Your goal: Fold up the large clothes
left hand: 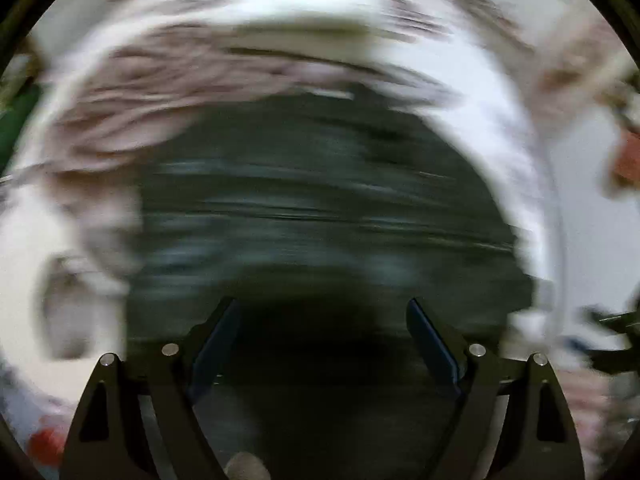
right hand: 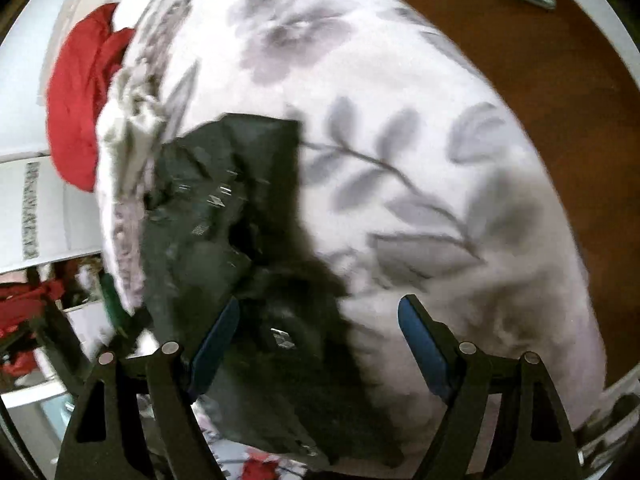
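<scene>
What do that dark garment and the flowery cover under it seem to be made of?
The dark garment looks like thin matte woven cloth: sharp creases, small pale stitch-like marks. The floral cover looks like soft matte printed fabric, perhaps cotton, rounded and padded. Blur leaves both uncertain.

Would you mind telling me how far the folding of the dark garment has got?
Done: nothing looks folded; the dark garment lies crumpled on the floral bedding. In hand: nothing; the left hand-held gripper and right hand-held gripper are open over it. Left: grasping, spreading, folding.
</scene>
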